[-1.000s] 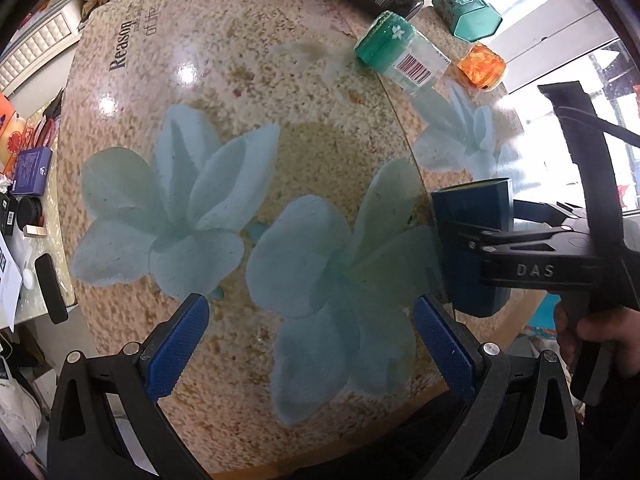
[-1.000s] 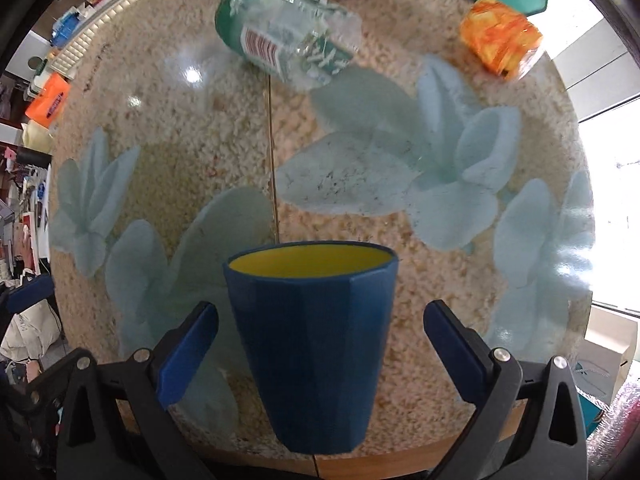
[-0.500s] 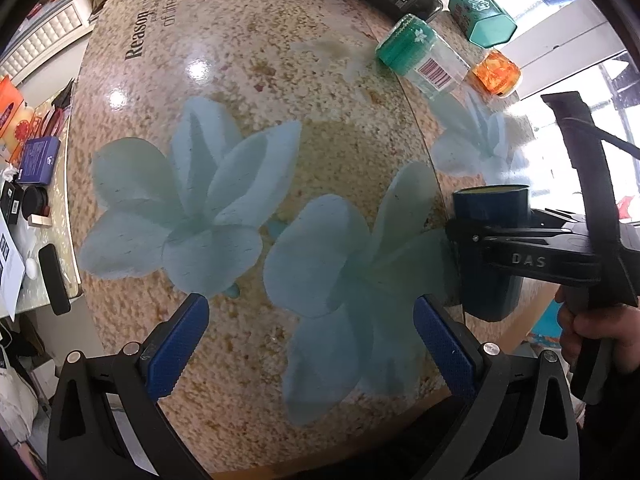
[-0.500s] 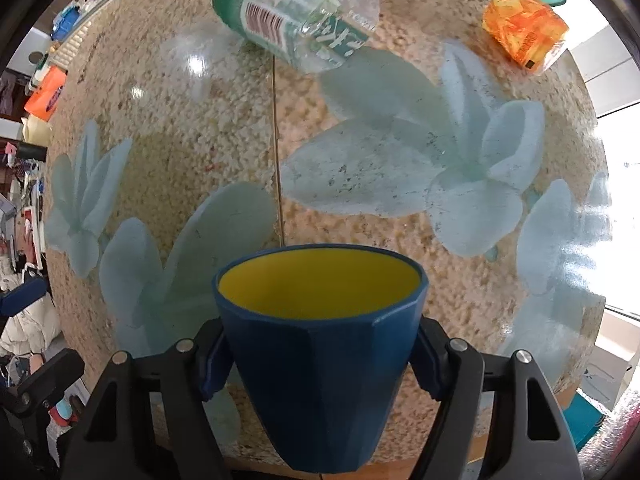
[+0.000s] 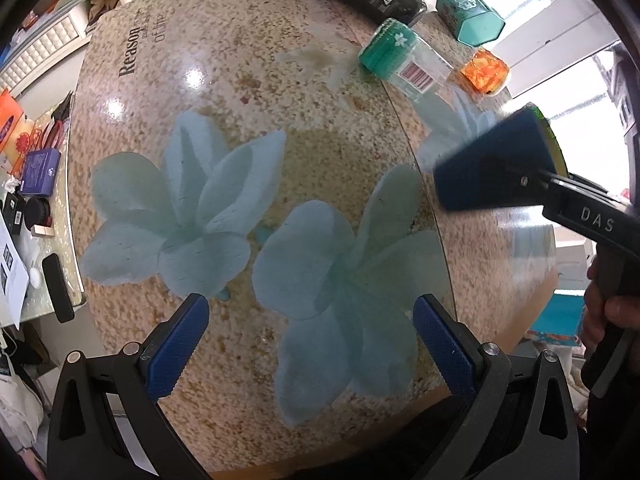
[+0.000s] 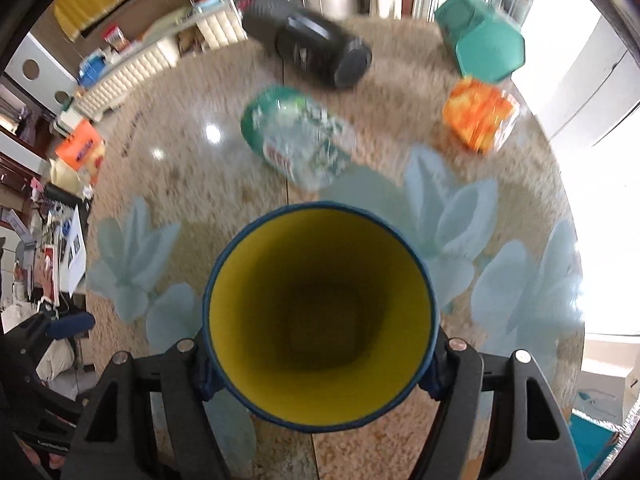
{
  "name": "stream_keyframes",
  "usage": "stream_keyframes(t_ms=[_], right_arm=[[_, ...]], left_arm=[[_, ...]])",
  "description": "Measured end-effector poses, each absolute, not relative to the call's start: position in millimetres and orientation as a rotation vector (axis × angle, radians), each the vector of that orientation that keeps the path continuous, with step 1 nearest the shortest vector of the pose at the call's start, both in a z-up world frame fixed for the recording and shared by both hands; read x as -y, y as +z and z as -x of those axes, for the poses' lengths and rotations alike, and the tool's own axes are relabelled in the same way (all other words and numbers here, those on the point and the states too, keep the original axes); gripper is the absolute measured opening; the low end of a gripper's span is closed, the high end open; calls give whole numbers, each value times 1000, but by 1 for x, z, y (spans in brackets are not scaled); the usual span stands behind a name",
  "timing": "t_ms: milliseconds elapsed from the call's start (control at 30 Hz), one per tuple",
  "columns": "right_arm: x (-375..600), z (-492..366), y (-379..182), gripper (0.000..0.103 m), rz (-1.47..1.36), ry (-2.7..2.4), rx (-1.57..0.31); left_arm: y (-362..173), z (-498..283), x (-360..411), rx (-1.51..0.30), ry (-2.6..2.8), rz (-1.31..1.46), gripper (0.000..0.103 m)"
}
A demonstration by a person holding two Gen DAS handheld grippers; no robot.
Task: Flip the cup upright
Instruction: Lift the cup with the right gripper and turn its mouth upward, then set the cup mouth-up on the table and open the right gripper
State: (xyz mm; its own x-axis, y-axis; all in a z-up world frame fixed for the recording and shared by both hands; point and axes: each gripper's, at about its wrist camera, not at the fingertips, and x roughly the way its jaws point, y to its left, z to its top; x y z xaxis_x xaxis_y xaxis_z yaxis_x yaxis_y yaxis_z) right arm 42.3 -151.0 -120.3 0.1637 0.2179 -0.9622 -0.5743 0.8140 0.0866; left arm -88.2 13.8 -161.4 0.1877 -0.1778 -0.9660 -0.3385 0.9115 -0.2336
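Note:
The cup [image 6: 320,316] is blue outside and yellow inside. My right gripper [image 6: 320,364] is shut on it, with the mouth facing the camera. In the left wrist view the cup [image 5: 492,168] is lifted off the table [image 5: 240,120] and tilted, mouth pointing up and to the right, held by the right gripper [image 5: 520,180]. My left gripper [image 5: 312,340] is open and empty over the flower-patterned tabletop near the front edge, to the left of the cup.
A clear bottle with a green cap [image 6: 300,140] lies on its side mid-table. A black cylinder [image 6: 316,52], a green hexagonal box [image 6: 484,40] and an orange jar [image 6: 476,120] lie at the far side. A cluttered desk [image 5: 28,184] stands to the left.
The right gripper closed on the upright cup, lifted it off the table and tipped it, so its mouth now faces the right camera. The left gripper stayed open and hardly moved.

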Motion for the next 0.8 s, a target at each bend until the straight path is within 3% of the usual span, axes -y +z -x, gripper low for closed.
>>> stream_keyframes(t_ms=[567, 800], right_arm=[[150, -27, -138, 72, 379, 602, -1227], [155, -29, -130, 93, 348, 605, -1218]], left_arm=[[-167, 85, 0, -1419, 96, 399, 103], [-168, 86, -5, -1424, 95, 417, 103]])
